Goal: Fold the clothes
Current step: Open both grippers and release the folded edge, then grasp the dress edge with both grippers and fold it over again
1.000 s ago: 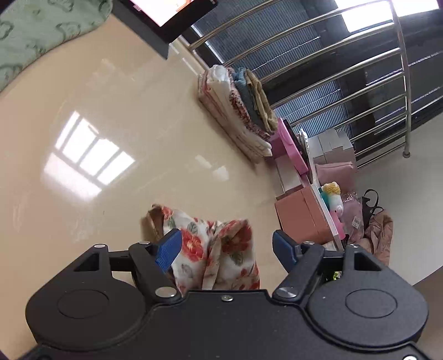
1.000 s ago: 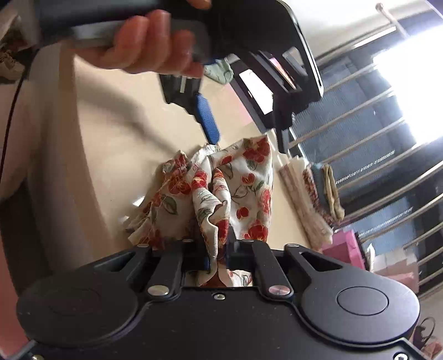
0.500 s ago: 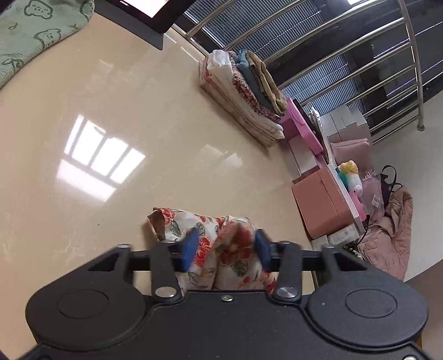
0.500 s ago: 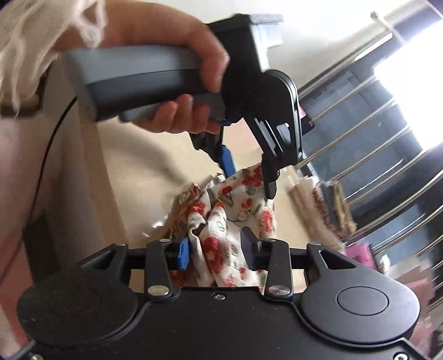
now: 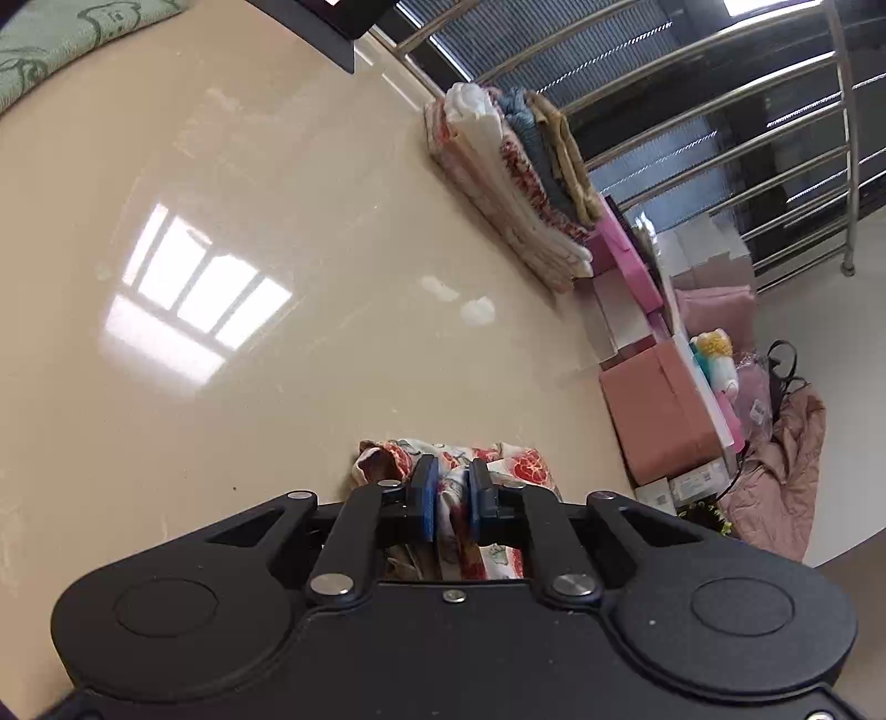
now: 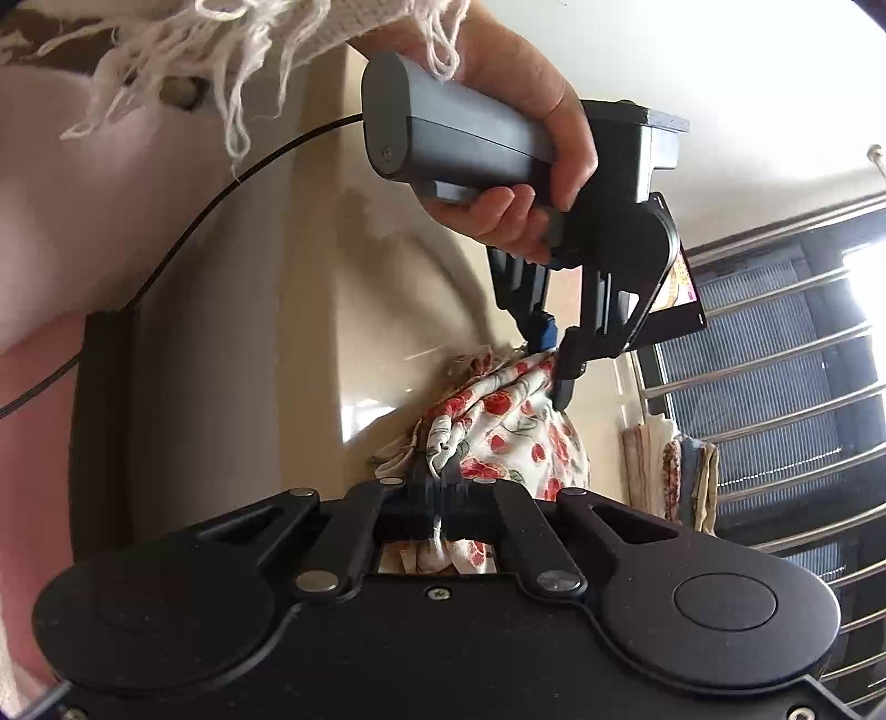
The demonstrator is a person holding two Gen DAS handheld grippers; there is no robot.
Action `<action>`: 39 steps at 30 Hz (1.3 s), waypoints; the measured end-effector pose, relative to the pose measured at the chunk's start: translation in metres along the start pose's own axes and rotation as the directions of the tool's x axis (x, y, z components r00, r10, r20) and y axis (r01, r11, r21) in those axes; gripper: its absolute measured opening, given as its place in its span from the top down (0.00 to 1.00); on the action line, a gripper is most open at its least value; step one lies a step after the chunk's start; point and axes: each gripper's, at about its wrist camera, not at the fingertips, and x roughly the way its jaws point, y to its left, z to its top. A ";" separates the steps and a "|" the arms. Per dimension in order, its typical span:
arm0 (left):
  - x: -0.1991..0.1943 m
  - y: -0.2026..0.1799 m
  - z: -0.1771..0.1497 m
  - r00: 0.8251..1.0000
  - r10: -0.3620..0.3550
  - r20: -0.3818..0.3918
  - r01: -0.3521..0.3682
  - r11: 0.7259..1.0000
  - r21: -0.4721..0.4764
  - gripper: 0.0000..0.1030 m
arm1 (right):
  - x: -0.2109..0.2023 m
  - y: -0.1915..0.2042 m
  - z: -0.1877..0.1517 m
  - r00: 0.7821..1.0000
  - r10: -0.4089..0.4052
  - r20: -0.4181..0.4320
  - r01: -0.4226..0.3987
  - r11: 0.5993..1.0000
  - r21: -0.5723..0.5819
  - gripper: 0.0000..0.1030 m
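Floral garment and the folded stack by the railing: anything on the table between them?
Nothing: in the left wrist view, bare table separates the floral garment from the folded stack.

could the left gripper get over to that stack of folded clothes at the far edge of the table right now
Probably not as things stand. The tabletop between it and the stack of folded clothes lies bare, but the left gripper, whose jaws have just been closing, is shut on the floral garment. The right gripper pinches that garment too.

Left gripper [image 5: 453,501]: black body, blue pads being carried on the jaws, silver screws being shown behind them.
Handle [image 6: 465,147]: grey, black cable being trailed rearward.
Sleeve [image 6: 232,50]: white fringed knit being worn.
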 end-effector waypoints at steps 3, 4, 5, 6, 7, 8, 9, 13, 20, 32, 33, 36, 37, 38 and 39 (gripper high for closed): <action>-0.011 -0.001 0.001 0.999 -0.007 0.039 0.006 1.000 0.009 0.66 | -0.005 -0.002 -0.001 0.999 -0.043 0.022 0.042 0.999 0.032 0.68; -0.016 -0.002 0.002 0.999 -0.005 0.053 0.004 1.000 0.018 0.57 | -0.012 -0.005 -0.001 0.999 -0.040 0.036 0.037 0.996 0.079 0.62; -0.022 -0.006 0.004 0.997 0.009 0.072 -0.012 0.999 0.041 0.42 | -0.020 -0.010 -0.004 0.998 -0.028 0.054 0.019 0.988 0.151 0.54; -0.028 -0.010 0.006 0.995 0.024 0.093 -0.030 0.997 0.066 0.35 | -0.028 -0.021 -0.009 0.997 -0.007 0.072 -0.010 0.972 0.236 0.53; -0.035 -0.015 0.007 0.993 0.035 0.116 -0.046 0.994 0.098 0.34 | -0.035 -0.032 -0.014 0.996 0.017 0.092 -0.046 0.946 0.321 0.53; -0.039 -0.021 0.009 0.990 0.039 0.133 -0.056 0.990 0.130 0.34 | -0.041 -0.043 -0.020 0.992 0.042 0.116 -0.086 0.907 0.411 0.53; -0.044 -0.027 0.010 0.988 0.042 0.150 -0.066 0.985 0.160 0.34 | -0.046 -0.054 -0.027 0.988 0.056 0.145 -0.122 0.858 0.498 0.53; -0.041 -0.059 0.006 0.990 -0.055 0.130 0.018 0.962 0.273 0.39 | -0.046 -0.084 -0.050 0.986 0.023 0.166 -0.143 0.632 0.762 0.54; 0.006 -0.086 -0.019 0.999 0.028 -0.019 -0.015 0.879 0.477 0.72 | -0.013 -0.077 -0.057 1.000 0.011 0.019 -0.021 0.427 0.904 0.68; 0.018 -0.049 -0.017 1.000 -0.003 -0.004 0.004 0.909 0.417 0.72 | -0.013 -0.049 -0.069 0.999 0.029 -0.030 0.016 0.390 0.921 0.66; 0.015 -0.049 -0.014 1.000 -0.018 -0.001 0.017 0.917 0.399 0.67 | -0.014 -0.050 -0.071 0.999 0.030 -0.025 0.011 0.380 0.925 0.66; 0.000 -0.050 -0.003 0.998 -0.043 0.049 0.023 0.932 0.361 0.26 | -0.026 -0.057 -0.081 1.000 0.007 0.019 -0.021 0.291 0.957 0.56; -0.007 -0.050 0.001 0.996 -0.047 0.073 0.018 0.936 0.352 0.20 | -0.035 -0.059 -0.085 0.999 -0.012 0.036 -0.032 0.248 0.968 0.53; -0.010 -0.050 0.008 0.996 -0.042 0.080 0.013 0.940 0.341 0.18 | -0.042 -0.061 -0.090 0.999 -0.024 0.047 -0.041 0.201 0.979 0.45; -0.011 -0.048 0.015 0.997 -0.036 0.071 0.011 0.945 0.326 0.18 | -0.048 -0.063 -0.095 0.998 -0.029 0.058 -0.053 0.150 0.987 0.38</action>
